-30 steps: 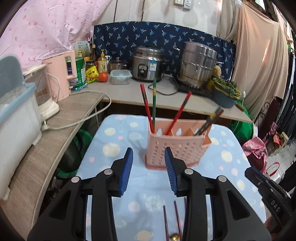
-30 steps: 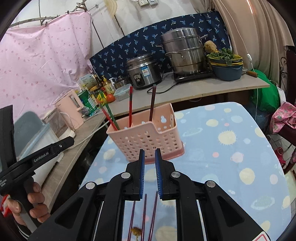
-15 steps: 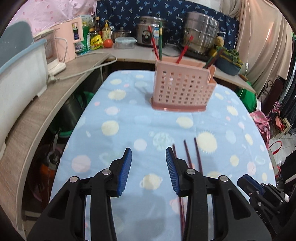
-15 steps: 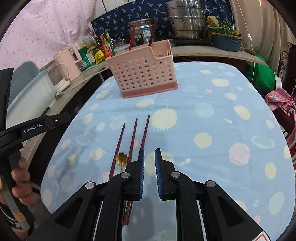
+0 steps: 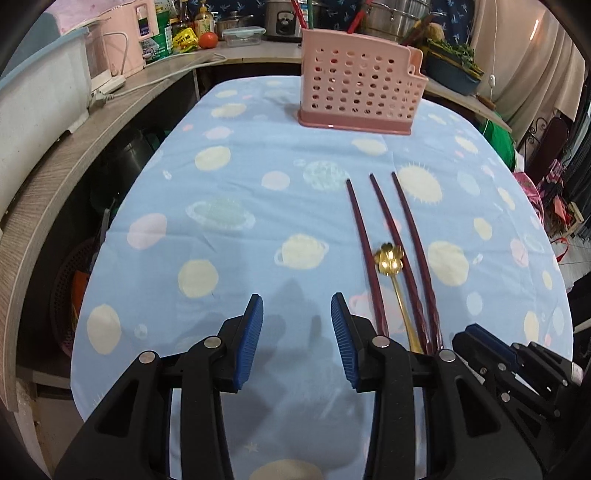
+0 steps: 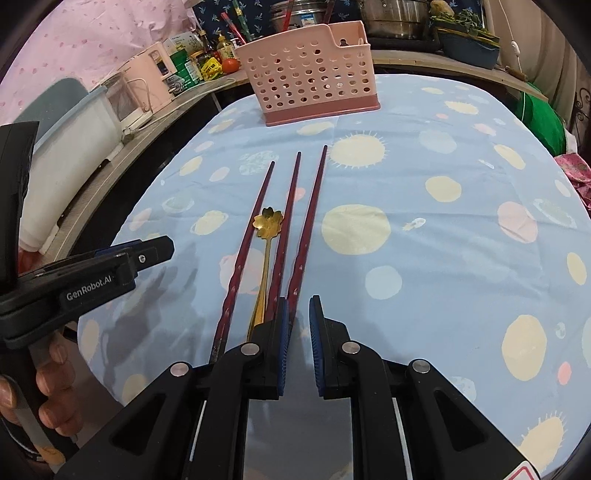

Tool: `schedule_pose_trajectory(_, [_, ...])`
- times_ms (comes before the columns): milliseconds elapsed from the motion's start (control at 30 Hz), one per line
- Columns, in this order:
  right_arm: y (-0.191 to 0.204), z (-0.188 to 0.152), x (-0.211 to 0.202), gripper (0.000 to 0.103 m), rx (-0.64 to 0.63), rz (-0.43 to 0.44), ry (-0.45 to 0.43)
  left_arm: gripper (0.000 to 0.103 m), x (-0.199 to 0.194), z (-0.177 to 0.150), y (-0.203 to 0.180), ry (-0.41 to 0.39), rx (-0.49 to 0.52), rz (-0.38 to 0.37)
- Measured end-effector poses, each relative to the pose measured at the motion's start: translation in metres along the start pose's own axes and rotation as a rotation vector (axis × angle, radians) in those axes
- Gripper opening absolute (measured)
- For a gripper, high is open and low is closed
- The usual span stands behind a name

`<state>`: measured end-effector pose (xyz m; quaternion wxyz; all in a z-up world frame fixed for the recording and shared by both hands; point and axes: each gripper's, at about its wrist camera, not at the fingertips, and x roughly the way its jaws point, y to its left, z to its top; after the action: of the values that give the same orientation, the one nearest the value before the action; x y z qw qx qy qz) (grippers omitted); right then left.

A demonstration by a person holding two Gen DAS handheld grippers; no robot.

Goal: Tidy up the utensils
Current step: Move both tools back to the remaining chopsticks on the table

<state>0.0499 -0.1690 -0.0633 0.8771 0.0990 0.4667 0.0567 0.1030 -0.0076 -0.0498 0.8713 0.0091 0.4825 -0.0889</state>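
Three dark red chopsticks (image 6: 291, 218) (image 5: 391, 229) lie side by side on the blue spotted tablecloth, with a gold flower-headed spoon (image 6: 266, 225) (image 5: 389, 260) between them. A pink perforated utensil holder (image 6: 306, 79) (image 5: 360, 92) stands at the far end with several chopsticks in it. My right gripper (image 6: 298, 325) is open a little and empty, low at the near ends of the chopsticks, the rightmost one beside its left finger. My left gripper (image 5: 296, 317) is open and empty, just left of the chopsticks.
A wooden counter (image 5: 74, 147) runs along the left with a pink kettle (image 6: 155, 70), a white tub (image 5: 40, 88), bottles and a tomato. Cookers and pots (image 5: 388, 14) stand behind the holder. The table edge (image 5: 565, 295) drops off at right.
Both grippers have pulled back from the holder and dropped low toward the near end of the table. The chopsticks and spoon now lie right in front. The right jaws have opened slightly.
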Motion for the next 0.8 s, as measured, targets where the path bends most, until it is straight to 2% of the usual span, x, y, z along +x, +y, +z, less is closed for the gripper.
schedule_pose_trajectory(300, [0.004, -0.003, 0.009, 0.014, -0.005, -0.005, 0.017, 0.038, 0.002, -0.010, 0.000, 0.023, 0.006, 0.001])
schedule_pose_trajectory(400, [0.004, -0.004, 0.011, 0.014, -0.006, -0.005, 0.018, 0.048, 0.002, -0.012, 0.000, 0.021, 0.006, 0.004])
schedule_pose_trajectory(800, [0.003, -0.010, 0.013, 0.014, -0.013, -0.013, 0.019, 0.049, 0.006, -0.016, -0.005, 0.036, 0.020, -0.003])
